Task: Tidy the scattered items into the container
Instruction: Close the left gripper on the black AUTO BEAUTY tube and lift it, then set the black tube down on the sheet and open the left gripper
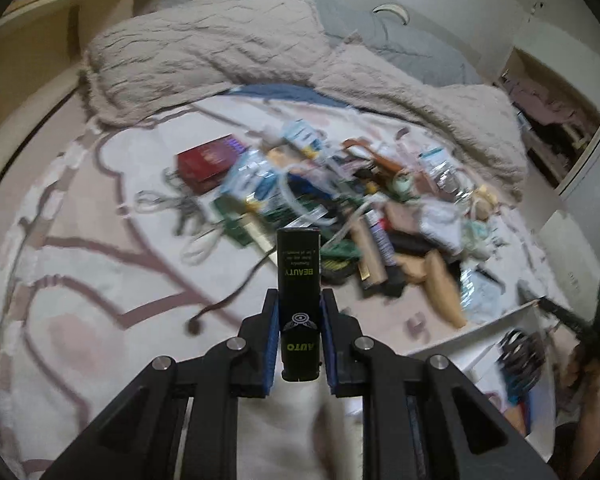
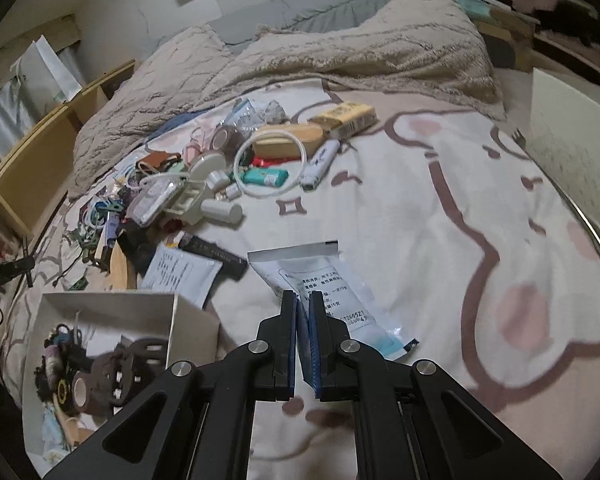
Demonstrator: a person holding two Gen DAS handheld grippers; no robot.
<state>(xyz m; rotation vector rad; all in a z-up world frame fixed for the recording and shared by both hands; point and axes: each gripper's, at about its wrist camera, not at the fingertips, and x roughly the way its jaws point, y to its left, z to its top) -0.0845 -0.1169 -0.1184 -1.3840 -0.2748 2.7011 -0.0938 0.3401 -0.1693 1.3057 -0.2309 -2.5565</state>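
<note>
The left gripper (image 1: 300, 304) clamps a black tube (image 1: 299, 276) above the bed. The right gripper (image 2: 303, 304) pinches a white packet (image 2: 332, 280). Just left sits the white box (image 2: 172, 320), the scattered pile (image 2: 204, 184) beyond it.

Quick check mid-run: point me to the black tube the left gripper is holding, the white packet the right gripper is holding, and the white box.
black tube (image 1: 299, 276): left wrist view, on its label.
white packet (image 2: 332, 284): right wrist view, on its printed face.
white box (image 2: 100, 304): right wrist view, on its inner back wall.
</note>
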